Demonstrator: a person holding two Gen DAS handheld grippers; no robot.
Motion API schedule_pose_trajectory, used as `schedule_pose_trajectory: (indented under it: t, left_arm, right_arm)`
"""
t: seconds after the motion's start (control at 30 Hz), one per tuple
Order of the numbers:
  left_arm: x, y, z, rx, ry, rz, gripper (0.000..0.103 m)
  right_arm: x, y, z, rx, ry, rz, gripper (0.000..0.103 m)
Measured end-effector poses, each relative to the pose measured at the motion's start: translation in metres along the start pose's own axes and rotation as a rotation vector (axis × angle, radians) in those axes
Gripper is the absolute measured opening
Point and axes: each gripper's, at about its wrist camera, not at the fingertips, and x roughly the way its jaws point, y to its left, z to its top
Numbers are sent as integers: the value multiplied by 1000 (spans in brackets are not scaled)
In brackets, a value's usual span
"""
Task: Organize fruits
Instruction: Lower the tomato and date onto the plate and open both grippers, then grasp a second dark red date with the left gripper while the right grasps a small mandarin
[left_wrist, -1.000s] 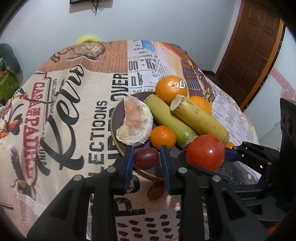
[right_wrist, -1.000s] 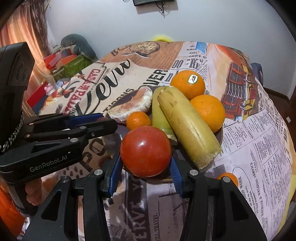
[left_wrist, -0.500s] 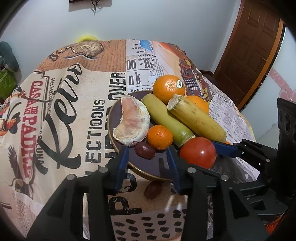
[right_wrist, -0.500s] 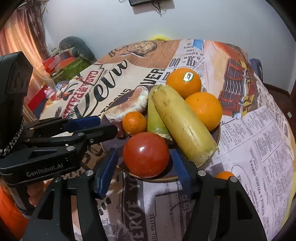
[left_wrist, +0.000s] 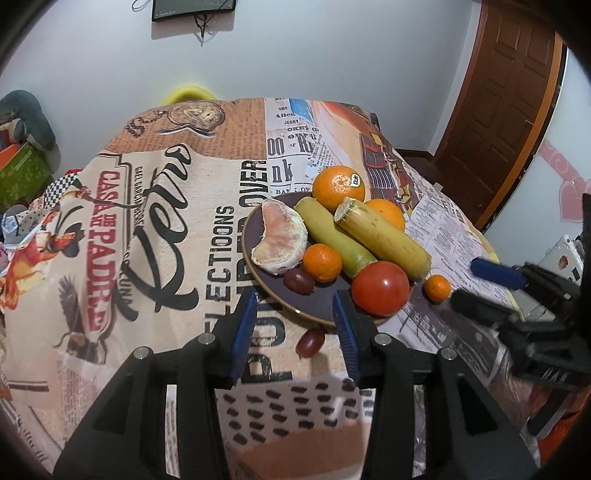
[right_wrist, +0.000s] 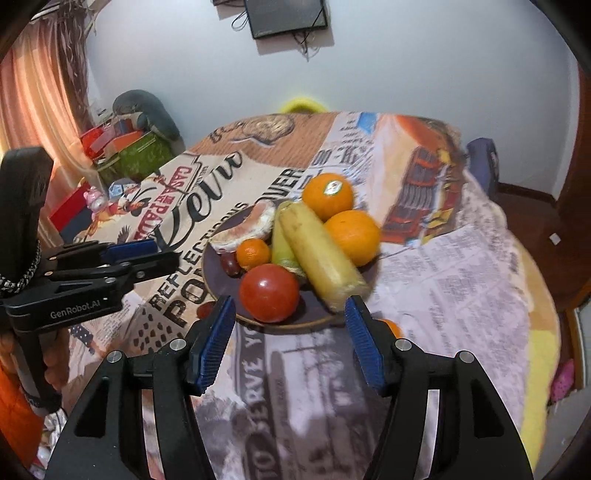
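Observation:
A dark plate (left_wrist: 321, 308) (right_wrist: 218, 273) holds a peeled pomelo segment (left_wrist: 280, 236), two oranges (left_wrist: 338, 182), two sugarcane pieces (left_wrist: 384, 238), a tangerine (left_wrist: 323, 262), a dark grape (left_wrist: 299, 281) and a red tomato (left_wrist: 380, 288) (right_wrist: 269, 292). A second grape (left_wrist: 310, 341) lies on the cloth in front of the plate, between my left fingers. A small tangerine (left_wrist: 437, 288) lies on the cloth right of the plate. My left gripper (left_wrist: 293, 332) is open and empty. My right gripper (right_wrist: 290, 339) is open and empty, just short of the plate.
The table wears a printed newspaper-style cloth (left_wrist: 166, 206) that drops off at the edges. A wooden door (left_wrist: 506, 92) stands at right. Boxes and clutter (right_wrist: 122, 147) sit beyond the table's left side. A yellow chair back (left_wrist: 188, 94) shows behind the table.
The left gripper opened, left the dark grape on the plate and drew back. The right gripper opened, left the tomato on the plate and drew back.

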Motion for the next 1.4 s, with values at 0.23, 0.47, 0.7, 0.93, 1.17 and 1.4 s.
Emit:
schedule_pose_trajectory:
  t: [0.23,0.47,0.7,0.93,1.17,1.4]
  left_arm:
    - [0,-4,-15,6,38,15,43]
    - [29,-5,-34,0,120,7,43]
    - [60,-5,-40,-4,165,7,43]
    - [66,-10,-38,24,136,18,42]
    - [67,-8,-35,10,129,-21,21]
    - [64,-8,-36,2,132,-14,20]
  right_arm:
    - [-12,-25,-14,24,17,-63,59]
    - [2,-50,-29,72,77,-77,59]
    - [26,-60,-25,90,80,-74,59]
    - [50,-66,-34,107,125,-45,46]
    - [52,-66,-31,106,119,-23,32]
    - [45,-59,-31,95,114,-13,32]
